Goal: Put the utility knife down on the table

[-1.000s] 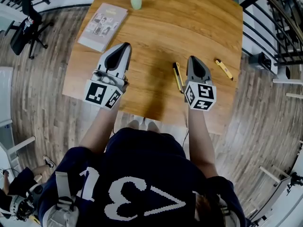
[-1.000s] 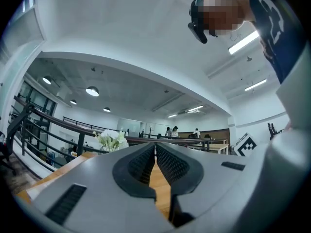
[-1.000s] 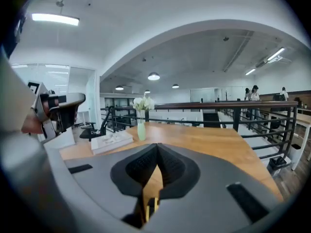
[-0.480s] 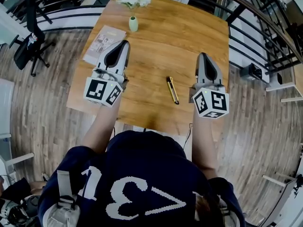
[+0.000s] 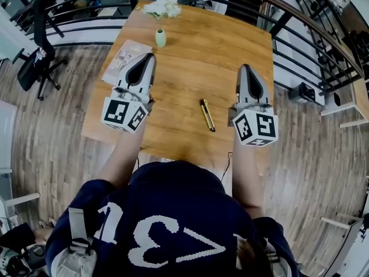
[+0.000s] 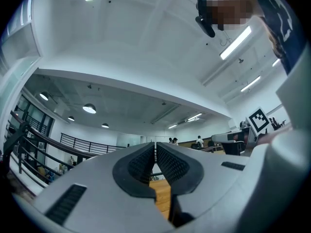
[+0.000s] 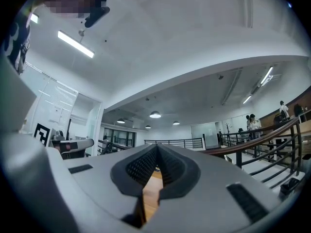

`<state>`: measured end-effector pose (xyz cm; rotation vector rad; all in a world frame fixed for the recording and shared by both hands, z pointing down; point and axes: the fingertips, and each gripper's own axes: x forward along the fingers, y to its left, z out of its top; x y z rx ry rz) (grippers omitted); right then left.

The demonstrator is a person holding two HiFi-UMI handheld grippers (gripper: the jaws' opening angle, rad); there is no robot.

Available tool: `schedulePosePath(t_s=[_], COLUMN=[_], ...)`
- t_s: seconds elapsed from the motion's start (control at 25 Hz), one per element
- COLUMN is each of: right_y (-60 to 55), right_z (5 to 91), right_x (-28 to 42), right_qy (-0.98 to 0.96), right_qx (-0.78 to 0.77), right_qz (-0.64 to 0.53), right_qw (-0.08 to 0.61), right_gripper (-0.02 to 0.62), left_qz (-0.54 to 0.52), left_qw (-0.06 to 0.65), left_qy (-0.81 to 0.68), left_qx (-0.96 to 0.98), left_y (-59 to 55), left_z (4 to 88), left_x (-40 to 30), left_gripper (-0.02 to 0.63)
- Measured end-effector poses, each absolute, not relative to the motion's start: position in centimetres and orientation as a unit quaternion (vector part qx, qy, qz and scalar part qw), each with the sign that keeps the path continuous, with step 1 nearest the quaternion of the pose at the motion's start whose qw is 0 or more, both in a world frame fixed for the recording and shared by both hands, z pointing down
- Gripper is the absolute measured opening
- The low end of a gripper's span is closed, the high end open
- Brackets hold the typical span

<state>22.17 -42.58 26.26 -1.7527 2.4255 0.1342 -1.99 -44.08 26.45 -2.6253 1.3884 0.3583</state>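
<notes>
The utility knife point(image 5: 207, 115), slim, yellow and black, lies flat on the wooden table point(image 5: 190, 51) near its front edge. My right gripper point(image 5: 244, 68) hangs in the air to the right of the knife and well apart from it, its jaws shut on nothing. My left gripper point(image 5: 151, 56) hovers over the table's left side, also shut and empty. In the left gripper view the left gripper point(image 6: 155, 149) shows its pads pressed together, pointing out into the room. The right gripper point(image 7: 158, 152) looks the same in the right gripper view.
A book point(image 5: 125, 55) lies at the table's left edge, beside the left gripper. A small green vase point(image 5: 161, 37) with white flowers point(image 5: 163, 7) stands at the far side. Black railings point(image 5: 305, 45) run round the table, and an office chair point(image 5: 37, 39) stands on the floor at left.
Both grippers have risen from the table and now point out level into the room. The right one has drawn away to the right of the knife, which stays lying on the table.
</notes>
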Motion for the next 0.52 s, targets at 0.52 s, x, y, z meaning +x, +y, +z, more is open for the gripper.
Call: schedulePosePath(t_s=[0.52], right_y=[-41.9], right_z=[24.6], right_x=[22.2], right_qy=[0.808], right_qx=[-0.58], right_qz=[0.058], right_qw=[0.085], right_gripper=[0.023], left_qz=[0.118], left_qw=[0.078], left_qy=[0.459], left_qx=[-0.877], left_y=[-43.8], left_z=[26.1], left_x=[-1.3], left_gripper=[0.025])
